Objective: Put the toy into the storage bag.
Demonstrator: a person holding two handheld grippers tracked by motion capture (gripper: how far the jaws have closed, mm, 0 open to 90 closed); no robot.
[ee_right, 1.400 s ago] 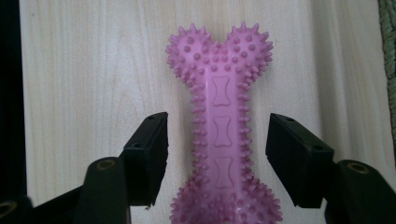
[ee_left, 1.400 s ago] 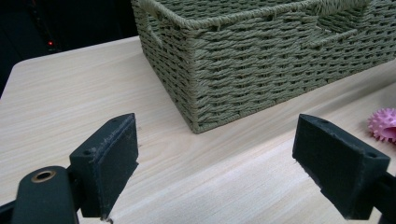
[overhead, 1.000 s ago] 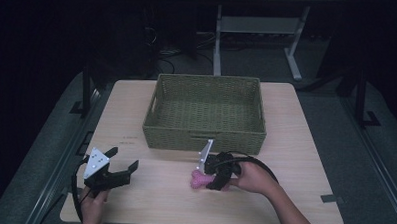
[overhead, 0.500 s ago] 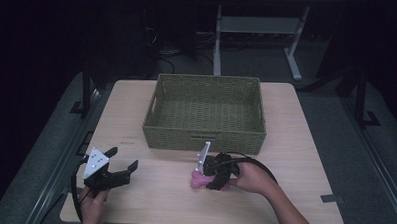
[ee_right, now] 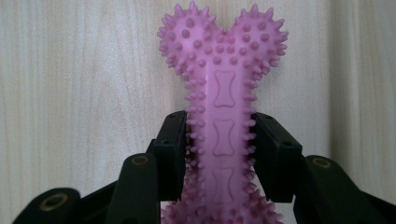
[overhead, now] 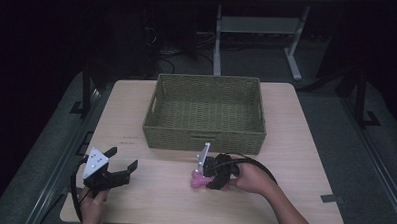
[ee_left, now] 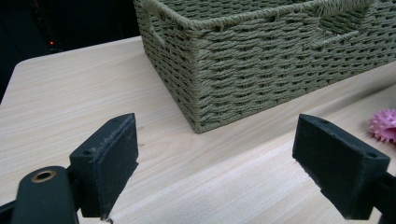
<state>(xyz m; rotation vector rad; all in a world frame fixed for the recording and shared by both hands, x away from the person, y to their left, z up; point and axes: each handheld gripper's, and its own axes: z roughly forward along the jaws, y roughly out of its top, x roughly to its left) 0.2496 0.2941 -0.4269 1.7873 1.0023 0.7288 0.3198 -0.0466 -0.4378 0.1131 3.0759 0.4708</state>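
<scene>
The pink spiked dog-bone chew toy (ee_right: 224,126) sits clamped across its shaft by the right hand-held gripper (ee_right: 223,144), whose two black jaws press in on either side of the nubbed middle, one knobbed end sticking out beyond them. In the high view the toy (overhead: 198,180) lies low at the bench (overhead: 295,160), just in front of the near wall of the woven basket (overhead: 205,137); whether it rests on the wood or has cleared it I cannot tell.

Against the two earlier high views very little has moved. The right hand-held gripper (overhead: 210,178) and the hand behind it stay at the same spot near the basket's front wall, with the toy in the same place beneath. So the change, if any, is a settling of the grip and no travel; the lift towards the basket looks not yet begun. Judging from the snug hold, the grasp seems ready for it.

The left hand-held gripper (overhead: 115,175) rests at the near left of the bench, as before, its jaws spread wide and holding nothing. In the left gripper view those jaws (ee_left: 233,163) frame bare wood, the basket's corner (ee_left: 219,74), and a spiked pink end of the toy (ee_left: 384,125) at the far right edge.
</scene>
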